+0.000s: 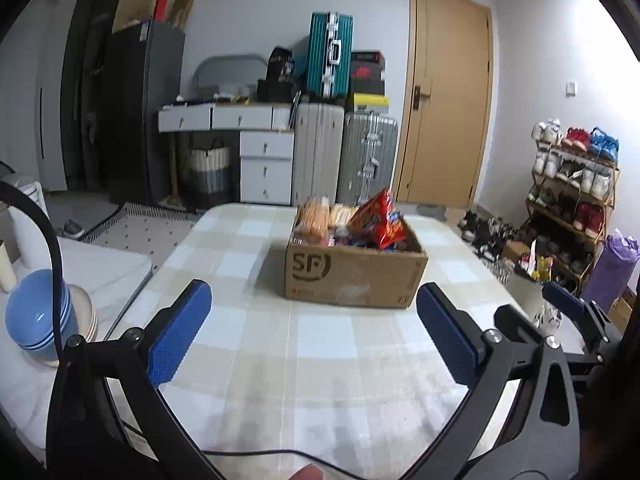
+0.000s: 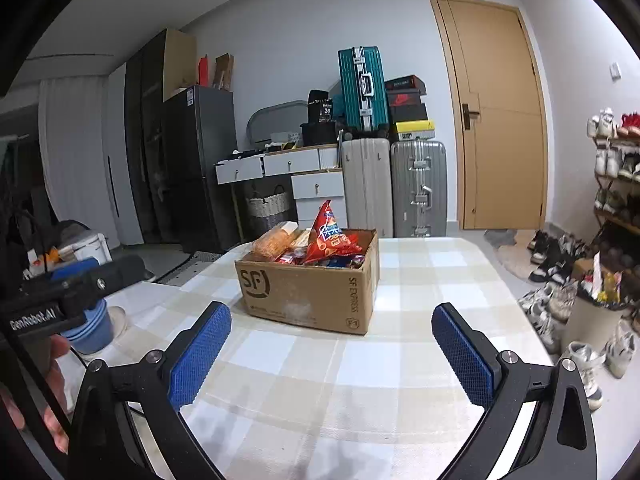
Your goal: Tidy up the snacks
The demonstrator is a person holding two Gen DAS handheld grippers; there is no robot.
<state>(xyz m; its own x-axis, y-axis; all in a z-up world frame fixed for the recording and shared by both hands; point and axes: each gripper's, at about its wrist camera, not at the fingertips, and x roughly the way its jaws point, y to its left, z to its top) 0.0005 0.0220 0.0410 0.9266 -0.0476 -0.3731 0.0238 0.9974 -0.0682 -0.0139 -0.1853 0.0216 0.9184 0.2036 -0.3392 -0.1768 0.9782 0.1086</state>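
Snacks fill an open cardboard box [image 1: 354, 276] printed with "SF", which sits near the middle of the counter [image 1: 280, 344] on a beige and white checked cloth. A red crisp bag [image 1: 378, 220] stands tallest in the box, tilted toward its right side; an orange packet of biscuits [image 1: 314, 218] lies at the back left, with smaller wrappers heaped between them, too blurred to name.

Both tongs hover low over the near part of the counter, well short of the box and touching nothing. The left tongs [image 1: 312, 336] stand wide apart and empty, blue ribbed pads facing each other. The right tongs [image 2: 330, 354] are likewise spread wide and empty. From the left wrist view the right tongs show at the right edge, beside the left pair; from the right wrist view a hand [image 2: 48, 400] grips the black handle of the left pair at the left edge.

A stack of blue bowls [image 1: 38, 316] rests on a white surface just left of the counter. Behind stand a white desk with drawers [image 1: 248, 136], a teal suitcase [image 1: 330, 54] on top of two grey ones, a wooden door [image 1: 450, 108] and a shoe rack [image 1: 572, 196] along the right wall. A thin black cable [image 1: 260, 453] crosses the counter's near edge.
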